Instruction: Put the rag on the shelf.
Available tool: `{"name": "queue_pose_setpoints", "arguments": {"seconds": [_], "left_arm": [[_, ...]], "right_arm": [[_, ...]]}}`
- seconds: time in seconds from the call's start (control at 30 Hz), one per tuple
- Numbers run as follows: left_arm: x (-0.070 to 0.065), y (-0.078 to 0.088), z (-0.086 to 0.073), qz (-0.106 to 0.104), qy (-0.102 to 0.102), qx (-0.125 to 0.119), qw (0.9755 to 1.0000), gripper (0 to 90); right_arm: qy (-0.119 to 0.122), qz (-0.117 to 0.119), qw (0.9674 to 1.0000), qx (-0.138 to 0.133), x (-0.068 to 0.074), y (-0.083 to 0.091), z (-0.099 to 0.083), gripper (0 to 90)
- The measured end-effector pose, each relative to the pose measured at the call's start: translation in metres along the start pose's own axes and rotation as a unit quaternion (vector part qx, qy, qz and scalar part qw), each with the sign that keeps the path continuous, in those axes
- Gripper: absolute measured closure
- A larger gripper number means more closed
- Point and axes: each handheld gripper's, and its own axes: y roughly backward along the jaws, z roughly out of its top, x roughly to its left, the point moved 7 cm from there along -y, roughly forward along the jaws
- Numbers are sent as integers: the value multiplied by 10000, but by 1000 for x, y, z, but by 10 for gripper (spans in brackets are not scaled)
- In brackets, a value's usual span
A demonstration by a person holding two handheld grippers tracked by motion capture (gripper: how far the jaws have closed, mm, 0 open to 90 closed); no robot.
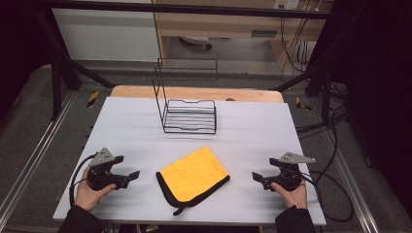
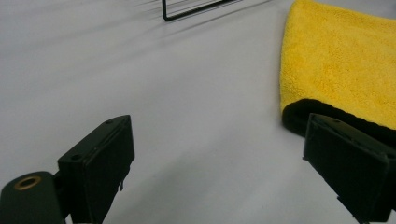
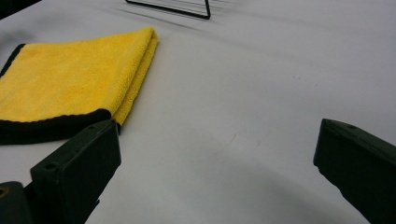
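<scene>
Near the front edge of the white tabletop [image 1: 243, 126], the left claw [image 1: 130, 177] and the right claw [image 1: 258, 178] rest low, each in a hand, jaws spread wide with nothing between them. Between the two, just inside that front edge, lies the folded yellow cloth [image 1: 194, 175] with its black hem, bare tabletop on either side of it. Beyond the cloth, past a band of open surface, stands the black wire rack [image 1: 187, 114] toward the far edge.

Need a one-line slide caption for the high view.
Left gripper and right gripper, both open, flank a folded yellow cloth on the white table; wire rack behind.
</scene>
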Motion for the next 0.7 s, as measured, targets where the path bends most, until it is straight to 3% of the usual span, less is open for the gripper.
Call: {"name": "queue_pose_setpoints", "arguments": {"seconds": [0.4,0.7], "left_arm": [[-6,-1,3,35,-41,-25,10000,98],[-17,-7,11,51,54,57,10000,156]], "right_arm": [[-23,-36,10000,-59,1,0,0,16],[-8,-28,10000,-11,3,-2,-2,18]]}}
